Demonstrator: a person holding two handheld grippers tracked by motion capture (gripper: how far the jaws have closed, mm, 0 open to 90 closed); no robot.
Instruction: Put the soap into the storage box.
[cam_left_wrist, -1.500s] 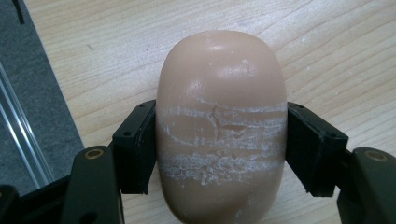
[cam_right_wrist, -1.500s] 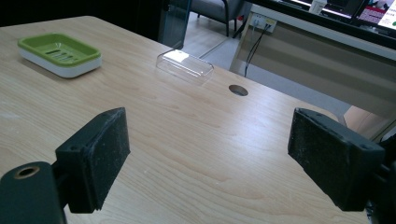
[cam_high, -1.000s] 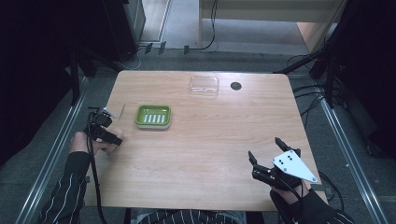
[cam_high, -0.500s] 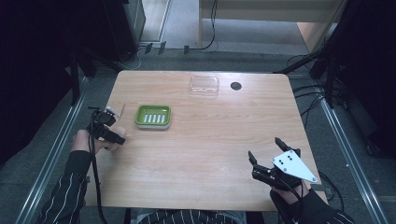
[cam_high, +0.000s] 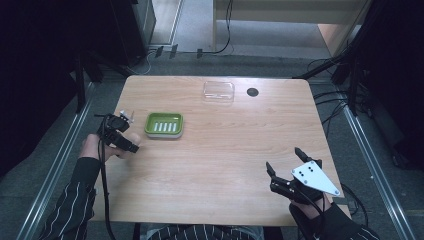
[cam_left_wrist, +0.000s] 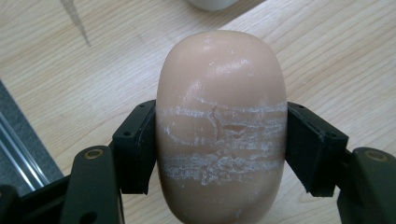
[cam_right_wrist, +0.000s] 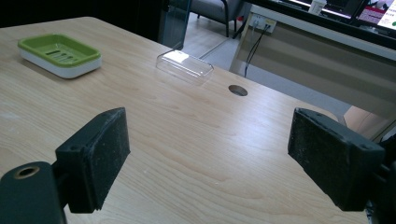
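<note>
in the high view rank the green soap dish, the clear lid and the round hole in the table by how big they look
1. green soap dish
2. clear lid, a little smaller, though it lies farther from the camera, so these two are unsure
3. round hole, clearly smallest

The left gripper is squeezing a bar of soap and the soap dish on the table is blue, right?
Not quite: the soap dish is green, not blue, as the high view shows, and the right gripper view too. The rest holds: the left gripper is squeezing the bar of soap, with a jaw pressed on each side in the left gripper view.
</note>
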